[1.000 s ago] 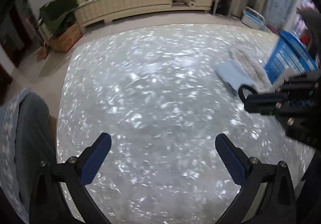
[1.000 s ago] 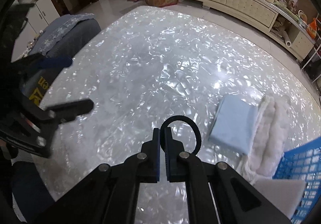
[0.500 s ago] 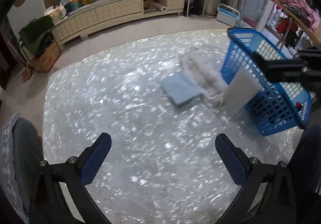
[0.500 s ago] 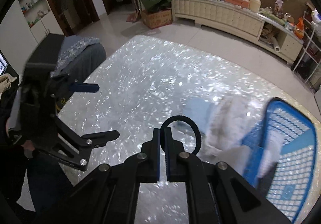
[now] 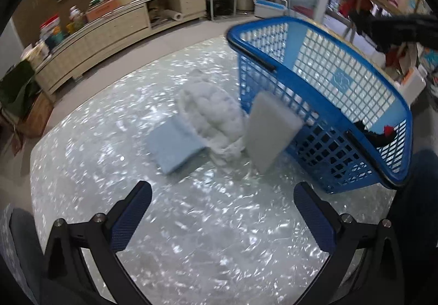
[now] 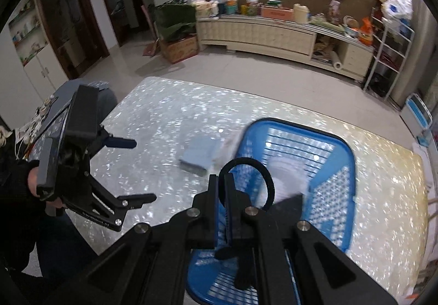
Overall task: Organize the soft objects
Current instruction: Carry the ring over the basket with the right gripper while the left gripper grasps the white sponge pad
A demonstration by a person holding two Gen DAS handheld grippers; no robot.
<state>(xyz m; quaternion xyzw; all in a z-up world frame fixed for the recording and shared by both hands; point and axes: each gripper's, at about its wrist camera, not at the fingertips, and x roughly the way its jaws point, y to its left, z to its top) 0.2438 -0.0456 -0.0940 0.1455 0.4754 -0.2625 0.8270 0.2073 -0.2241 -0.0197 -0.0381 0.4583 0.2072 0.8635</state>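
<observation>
a: right gripper (image 6: 222, 190) is pinching a black elastic loop (image 6: 250, 179), a hair-tie sort of thing, and hanging it above the blue basket (image 6: 345, 157). jaws are pressed flat together on one side of the ring.

b: how is it handling?

a: looking light, thin and floppy. judging a narrow pinch anywhere on the band is enough; it is likely dropping straight down on release.

b: the rest of the soft things?

a: a folded pale blue cloth (image 5: 175, 145) is lying on the shiny worktop (image 5: 213, 236), touching a fluffy white bundle (image 5: 216, 119) beside it. a grey foam pad (image 5: 269, 131) is leaning tilted against the basket wall (image 5: 317, 141). the cloth looks limp, best taken at a folded edge; the fluff is compressing anywhere; the pad is springy, so gripping across its thin edge seems best.

b: left side?

a: left gripper (image 5: 223, 216) is spread wide, grasping nothing, hovering over bare worktop and aiming toward the cloth and pad. in the right view a gloved hand is tilting it low at the worktop's near edge.

b: inside the basket?

a: something dark with a red bit is showing through the mesh; cannot tell what.
</observation>
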